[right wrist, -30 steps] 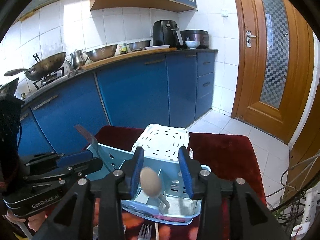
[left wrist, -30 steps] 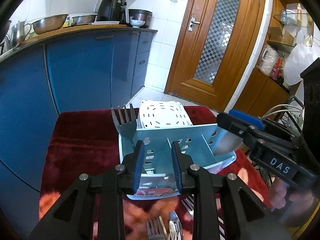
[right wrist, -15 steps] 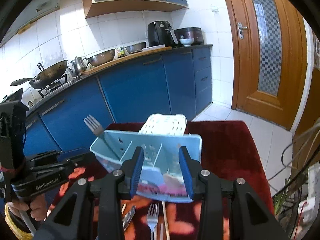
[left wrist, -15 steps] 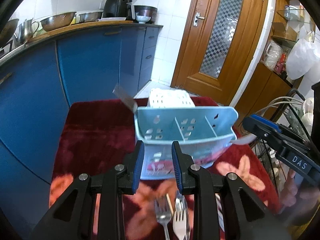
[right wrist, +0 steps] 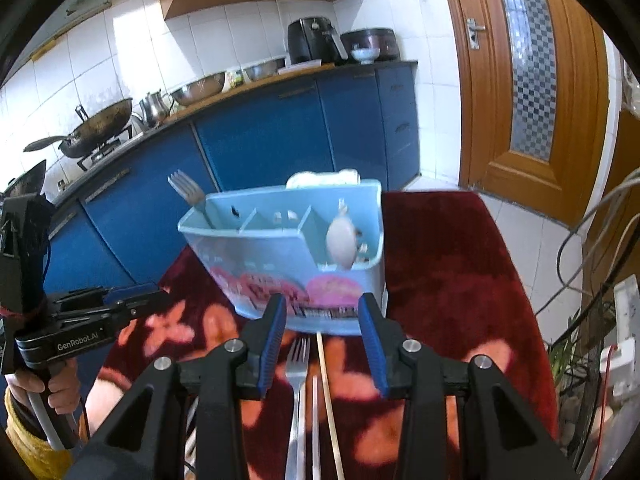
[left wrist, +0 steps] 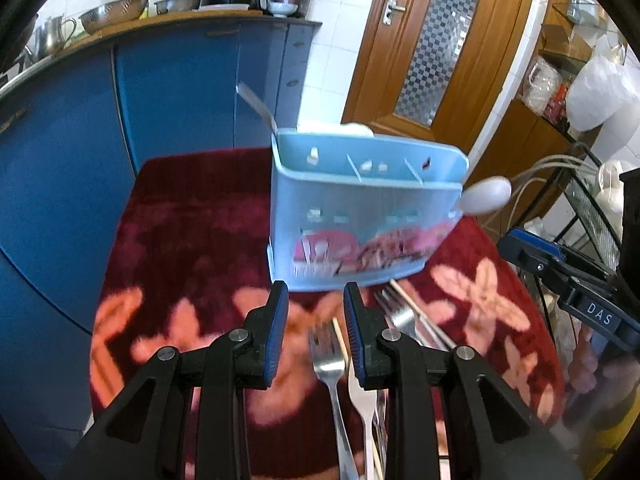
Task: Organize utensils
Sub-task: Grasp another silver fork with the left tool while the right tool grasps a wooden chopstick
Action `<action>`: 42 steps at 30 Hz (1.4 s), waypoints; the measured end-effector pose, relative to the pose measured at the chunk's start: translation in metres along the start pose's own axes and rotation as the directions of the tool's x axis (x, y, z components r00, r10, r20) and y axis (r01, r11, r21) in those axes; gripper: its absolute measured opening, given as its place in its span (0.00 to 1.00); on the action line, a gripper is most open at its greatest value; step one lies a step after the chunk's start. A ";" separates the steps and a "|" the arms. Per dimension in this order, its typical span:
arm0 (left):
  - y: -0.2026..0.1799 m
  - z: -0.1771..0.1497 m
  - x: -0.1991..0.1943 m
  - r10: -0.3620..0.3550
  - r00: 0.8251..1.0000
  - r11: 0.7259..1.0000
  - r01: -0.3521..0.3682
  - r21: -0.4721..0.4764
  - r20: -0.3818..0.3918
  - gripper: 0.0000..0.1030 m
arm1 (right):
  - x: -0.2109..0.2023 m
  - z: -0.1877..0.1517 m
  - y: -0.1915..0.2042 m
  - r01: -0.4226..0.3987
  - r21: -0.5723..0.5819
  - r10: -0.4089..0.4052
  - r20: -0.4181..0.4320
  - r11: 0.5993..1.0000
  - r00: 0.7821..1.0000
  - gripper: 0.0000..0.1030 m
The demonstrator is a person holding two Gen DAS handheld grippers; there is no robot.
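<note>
Blue plastic caddy [right wrist: 296,248] stands upright on the red cloth [right wrist: 452,256], long side across both views.
Fork [right wrist: 188,194] sticks up from its left end, spoon [right wrist: 340,242] from its right. Left gripper [left wrist: 316,332] and right gripper [right wrist: 322,340] are both spread wide, grasping nothing; loose forks [left wrist: 330,350] below are blurred and cut off.

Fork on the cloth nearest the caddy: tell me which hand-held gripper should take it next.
Right, probably. The right hand-held gripper is open, with the fork lying straight between its fingers; the left hand-held gripper sits slightly offside.
</note>
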State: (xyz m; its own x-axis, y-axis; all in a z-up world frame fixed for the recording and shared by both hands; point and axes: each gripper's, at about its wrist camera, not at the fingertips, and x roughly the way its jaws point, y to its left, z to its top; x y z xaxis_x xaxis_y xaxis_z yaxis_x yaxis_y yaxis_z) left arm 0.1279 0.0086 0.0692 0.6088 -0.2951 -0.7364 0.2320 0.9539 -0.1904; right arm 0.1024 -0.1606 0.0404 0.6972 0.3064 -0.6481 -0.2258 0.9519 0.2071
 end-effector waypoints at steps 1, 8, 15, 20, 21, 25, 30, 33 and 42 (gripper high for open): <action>0.000 -0.004 0.001 0.001 1.000 1.000 -0.001 0.003 -0.010 0.27 | 0.001 -0.004 -0.001 0.001 -0.001 -0.001 -0.010 1.000 1.000 0.39; 0.000 -0.021 0.016 0.001 0.997 1.000 -0.001 0.002 -0.075 0.27 | 0.014 -0.026 -0.005 0.012 -0.010 -0.013 -0.098 1.000 0.995 0.39; 0.001 -0.035 0.031 -0.013 0.991 1.000 0.012 -0.004 -0.135 0.27 | 0.027 -0.041 -0.006 0.013 -0.030 -0.018 -0.177 0.999 0.984 0.39; 0.002 -0.044 0.042 -0.016 0.985 1.000 0.016 -0.002 -0.173 0.27 | 0.037 -0.051 -0.004 0.017 -0.060 -0.031 -0.239 0.998 0.971 0.39; 0.002 -0.046 0.044 -0.016 0.983 1.000 0.016 -0.002 -0.181 0.27 | 0.039 -0.053 -0.004 0.018 -0.067 -0.034 -0.251 0.998 0.967 0.39; 0.000 -0.052 0.051 -0.011 0.977 1.000 0.014 0.009 -0.212 0.27 | 0.047 -0.059 -0.001 0.024 -0.094 -0.051 -0.292 0.995 0.955 0.38; -0.003 -0.057 0.057 -0.002 0.969 1.000 0.009 0.029 -0.245 0.27 | 0.057 -0.063 0.001 0.030 -0.122 -0.071 -0.342 0.992 0.937 0.29; -0.005 -0.060 0.062 0.007 0.965 0.999 0.004 0.040 -0.263 0.27 | 0.063 -0.065 0.001 0.033 -0.128 -0.078 -0.364 0.991 0.928 0.26; -0.009 -0.061 0.073 0.011 0.964 0.998 0.003 0.055 -0.266 0.27 | 0.075 -0.058 0.002 0.020 -0.131 -0.073 -0.410 0.991 0.909 0.25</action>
State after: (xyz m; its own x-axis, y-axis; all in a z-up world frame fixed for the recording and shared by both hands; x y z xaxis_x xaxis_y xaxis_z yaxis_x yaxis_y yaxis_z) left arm 0.1242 -0.0185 -0.0223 0.3879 -0.2590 -0.8845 0.2758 0.9484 -0.1568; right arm 0.1151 -0.1357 -0.0504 0.3711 0.2082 -0.9050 -0.2989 0.9495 0.0959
